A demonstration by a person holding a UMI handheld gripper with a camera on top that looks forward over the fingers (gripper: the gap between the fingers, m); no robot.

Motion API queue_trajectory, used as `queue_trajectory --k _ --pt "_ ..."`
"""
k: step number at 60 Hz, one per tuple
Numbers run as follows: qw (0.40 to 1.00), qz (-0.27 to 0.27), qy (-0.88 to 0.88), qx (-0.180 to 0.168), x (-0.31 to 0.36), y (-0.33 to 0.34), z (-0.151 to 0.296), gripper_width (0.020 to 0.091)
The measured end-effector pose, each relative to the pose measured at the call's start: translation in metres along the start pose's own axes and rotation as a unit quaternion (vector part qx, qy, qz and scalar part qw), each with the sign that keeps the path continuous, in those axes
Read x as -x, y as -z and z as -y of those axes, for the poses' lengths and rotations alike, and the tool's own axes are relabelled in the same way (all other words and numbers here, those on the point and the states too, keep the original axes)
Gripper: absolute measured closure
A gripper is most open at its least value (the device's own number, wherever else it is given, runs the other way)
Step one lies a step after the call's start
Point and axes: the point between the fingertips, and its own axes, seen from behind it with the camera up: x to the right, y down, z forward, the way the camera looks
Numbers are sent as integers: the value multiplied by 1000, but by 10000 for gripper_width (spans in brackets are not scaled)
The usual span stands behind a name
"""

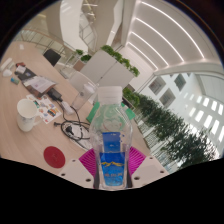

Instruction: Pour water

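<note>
A clear plastic water bottle point(111, 135) with a blue label and a pale cap stands upright between my fingers, lifted above the table. My gripper point(112, 163) is shut on the bottle, with the pink pads point(88, 160) pressing its labelled lower body from both sides. The bottle's base is hidden behind the gripper body. A white cup point(26, 117) stands on the table well off to the left of the bottle.
A light table point(35, 140) stretches to the left, with a red round coaster point(55, 155), black cables point(72, 125) and scattered items farther back. A row of green plants point(165, 125) runs along the right side.
</note>
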Motion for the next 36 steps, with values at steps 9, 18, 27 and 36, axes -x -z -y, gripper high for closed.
queue_trajectory --k 9,18,27,36 --pt "959 -37 281 -25 42 -40 68 737" --pt "830 -72 553 -27 86 -57 105 739" --pt "726 -70 684 2 110 -55 122 738" --pt "669 -60 741 14 128 -45 138 738"
